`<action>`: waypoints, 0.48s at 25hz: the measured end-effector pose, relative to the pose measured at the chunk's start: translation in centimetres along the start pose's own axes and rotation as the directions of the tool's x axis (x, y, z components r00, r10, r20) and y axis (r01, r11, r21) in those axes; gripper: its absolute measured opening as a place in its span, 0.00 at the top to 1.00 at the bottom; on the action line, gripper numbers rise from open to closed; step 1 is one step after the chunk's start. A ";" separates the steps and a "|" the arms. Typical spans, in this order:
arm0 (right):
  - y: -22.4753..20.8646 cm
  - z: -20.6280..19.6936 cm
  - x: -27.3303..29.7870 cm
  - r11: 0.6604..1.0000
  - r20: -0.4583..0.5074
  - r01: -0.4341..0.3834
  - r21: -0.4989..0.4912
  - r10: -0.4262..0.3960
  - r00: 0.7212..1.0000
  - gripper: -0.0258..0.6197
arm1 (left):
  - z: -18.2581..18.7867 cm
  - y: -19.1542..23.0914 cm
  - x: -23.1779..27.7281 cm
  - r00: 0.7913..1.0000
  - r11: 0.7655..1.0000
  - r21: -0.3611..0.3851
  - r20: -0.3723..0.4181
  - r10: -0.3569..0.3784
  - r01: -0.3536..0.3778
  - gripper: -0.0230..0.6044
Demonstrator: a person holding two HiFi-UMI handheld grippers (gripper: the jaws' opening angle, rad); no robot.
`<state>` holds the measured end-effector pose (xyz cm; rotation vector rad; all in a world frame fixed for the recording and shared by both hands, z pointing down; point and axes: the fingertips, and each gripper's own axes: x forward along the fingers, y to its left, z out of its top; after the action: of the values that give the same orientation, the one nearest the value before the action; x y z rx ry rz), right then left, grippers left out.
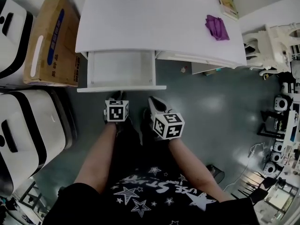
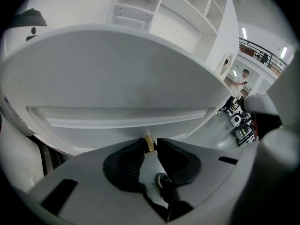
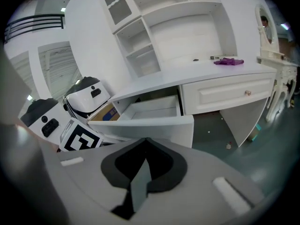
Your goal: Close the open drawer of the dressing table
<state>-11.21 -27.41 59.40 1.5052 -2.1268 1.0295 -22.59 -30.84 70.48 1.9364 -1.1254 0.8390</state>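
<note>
The open drawer [image 1: 121, 87] is jutting out of the left half of the dressing table [image 1: 154, 22], empty, with its front panel facing you. Your left gripper [image 1: 116, 97] is pinching the drawer's small brass knob [image 2: 149, 142] between its pads. That grip is probably giving you a way to steer the panel straight while you push it in. Your right gripper [image 3: 146, 140] is hanging just beside the left one, jaws pressed together on nothing, likely waiting as a spare pusher. The cardboard box [image 1: 51, 41] left of the table is carrying blue print too small to read. The lettering among the stars on your shirt [image 1: 154, 191] is not legible either.
</note>
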 end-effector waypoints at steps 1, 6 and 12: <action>-0.3 0.4 0.1 1.000 0.005 0.001 0.003 -0.001 1.000 0.96 | 0.4 0.1 0.2 1.000 1.000 0.002 0.005 0.003 -0.003 0.82; -1.9 1.6 1.1 0.999 0.003 -0.020 -0.029 0.020 1.000 0.96 | 2.5 0.8 1.3 1.000 1.000 0.003 0.007 0.029 -0.029 0.82; -3.8 2.9 2.5 0.997 -0.041 -0.064 -0.029 0.063 0.997 0.96 | 4.8 1.2 2.7 0.999 0.999 -0.023 0.004 0.039 -0.039 0.82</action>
<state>-8.30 -31.83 60.40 1.3989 -2.1654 1.0352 -21.75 -36.42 70.48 1.9041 -1.1739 0.8388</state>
